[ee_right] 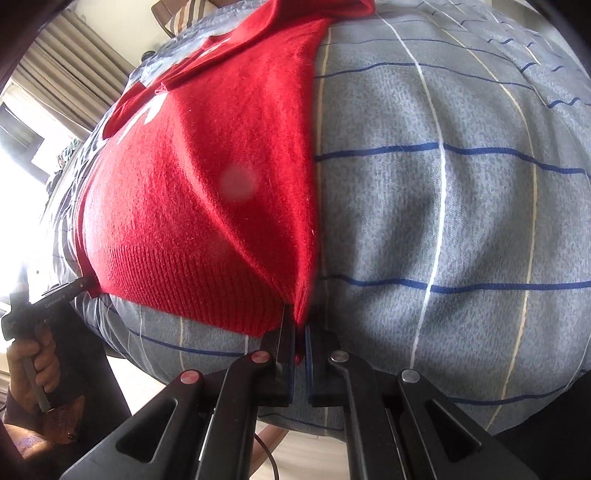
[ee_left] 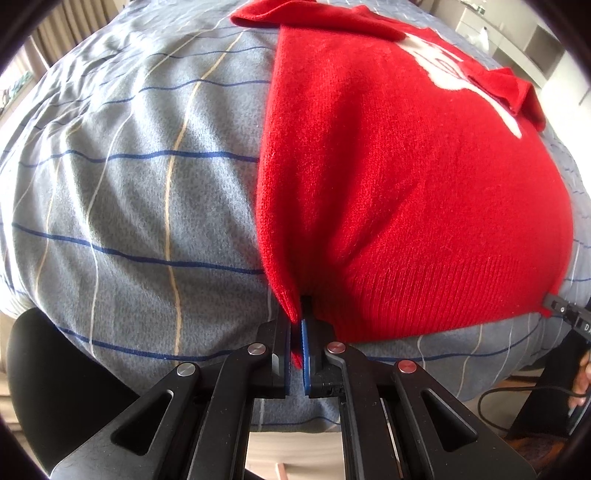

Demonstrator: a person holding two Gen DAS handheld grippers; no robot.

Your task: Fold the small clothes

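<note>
A small red knit sweater (ee_left: 388,177) with a white chest design lies on a grey checked blanket (ee_left: 129,177). Both sleeves are folded in over its upper part. My left gripper (ee_left: 297,325) is shut on the left corner of the ribbed hem. My right gripper (ee_right: 299,325) is shut on the right hem corner of the sweater (ee_right: 207,192). Each gripper also shows in the other's view, pinching its hem corner: the right gripper (ee_left: 552,308) at the right edge, the left gripper (ee_right: 86,284) at the left edge.
The blanket (ee_right: 461,192) covers a bed or table whose near edge runs just in front of the hem. A black rounded chair back (ee_left: 48,369) stands at the lower left. Curtains and a window (ee_right: 55,92) lie beyond; cabinets (ee_left: 517,33) stand at the far right.
</note>
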